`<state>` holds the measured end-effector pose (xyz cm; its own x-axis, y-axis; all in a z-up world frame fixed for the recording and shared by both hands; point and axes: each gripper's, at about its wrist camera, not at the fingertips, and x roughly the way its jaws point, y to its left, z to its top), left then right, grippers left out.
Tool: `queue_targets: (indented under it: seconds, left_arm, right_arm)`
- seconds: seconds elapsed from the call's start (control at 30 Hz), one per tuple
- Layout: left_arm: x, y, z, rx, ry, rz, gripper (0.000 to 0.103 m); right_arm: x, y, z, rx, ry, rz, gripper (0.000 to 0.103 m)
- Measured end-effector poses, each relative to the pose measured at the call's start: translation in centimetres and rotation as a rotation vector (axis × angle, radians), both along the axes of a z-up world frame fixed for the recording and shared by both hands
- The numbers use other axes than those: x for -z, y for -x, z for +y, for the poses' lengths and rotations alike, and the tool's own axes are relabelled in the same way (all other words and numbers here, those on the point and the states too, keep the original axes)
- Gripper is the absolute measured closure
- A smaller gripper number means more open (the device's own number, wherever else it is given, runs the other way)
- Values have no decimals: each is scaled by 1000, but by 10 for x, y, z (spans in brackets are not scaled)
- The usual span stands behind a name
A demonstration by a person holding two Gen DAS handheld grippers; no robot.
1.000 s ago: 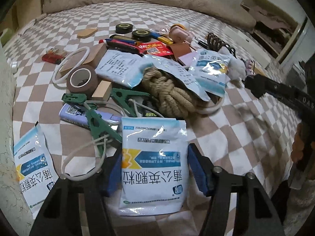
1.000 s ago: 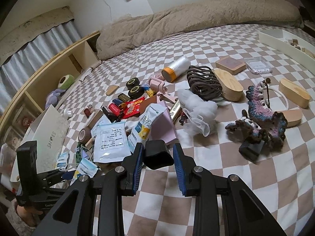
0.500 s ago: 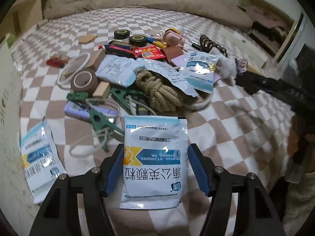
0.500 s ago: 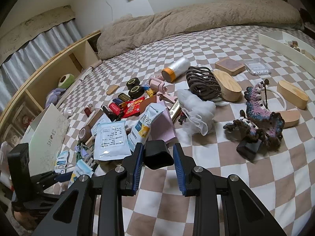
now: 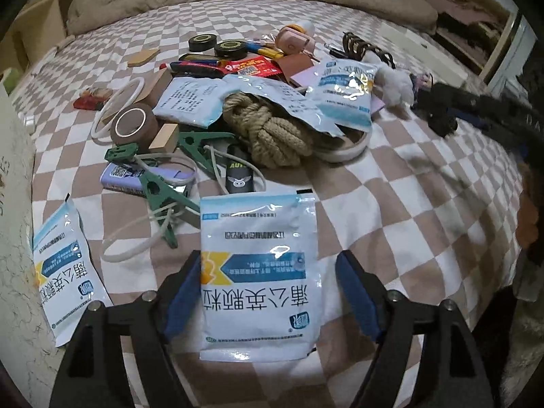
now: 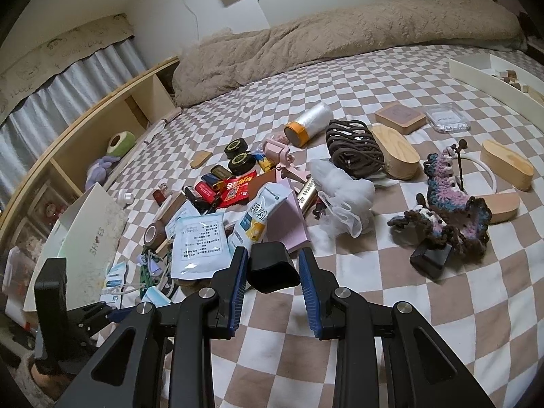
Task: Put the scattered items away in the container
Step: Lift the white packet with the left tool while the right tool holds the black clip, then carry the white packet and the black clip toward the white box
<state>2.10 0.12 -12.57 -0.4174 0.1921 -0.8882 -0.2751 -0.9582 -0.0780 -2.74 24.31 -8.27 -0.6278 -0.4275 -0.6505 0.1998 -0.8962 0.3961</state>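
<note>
A white-and-blue medicine sachet (image 5: 258, 272) lies between the fingers of my left gripper (image 5: 268, 261). Its jaws are opening. The left pad still grazes the sachet's edge, and the right pad (image 5: 353, 292) stands clear of it. A second, similar sachet (image 5: 64, 272) lies to the left beside the white shoe box (image 6: 88, 224). My right gripper (image 6: 273, 255) is shut on a small black plastic piece (image 6: 272, 268) above the checked bedspread. The scattered pile holds a rope coil (image 5: 272, 132), green clamps (image 5: 163, 190), brown tape (image 5: 132, 129) and more sachets.
On the right lie a crocheted piece (image 6: 448, 210), wooden oval boxes (image 6: 394, 153), a brown cord bundle (image 6: 353, 146) and white mesh (image 6: 343, 197). A white tray (image 6: 476, 78) with wooden blocks sits far right. A beige blanket (image 6: 340, 40) runs along the back.
The left jaws have spread wider, and the right pad has come off the sachet. The right gripper and its black piece have stayed put.
</note>
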Motion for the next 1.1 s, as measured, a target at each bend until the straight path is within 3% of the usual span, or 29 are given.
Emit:
queue_targets:
  seconds: [0.13,0.6,1.1]
  left_arm:
    - [0,-1,-3,-21,17,-1,38]
    - [-8,-20,13,15,24,14,40]
    - [-21,-23,14,-9,-68,23,40]
  right_arm:
    - [-1,-1,-1,3,-7,4,72]
    - [-1,-18,-1,-1,-3,6,72]
    - [-8,-46,-10,3,3,-3,72]
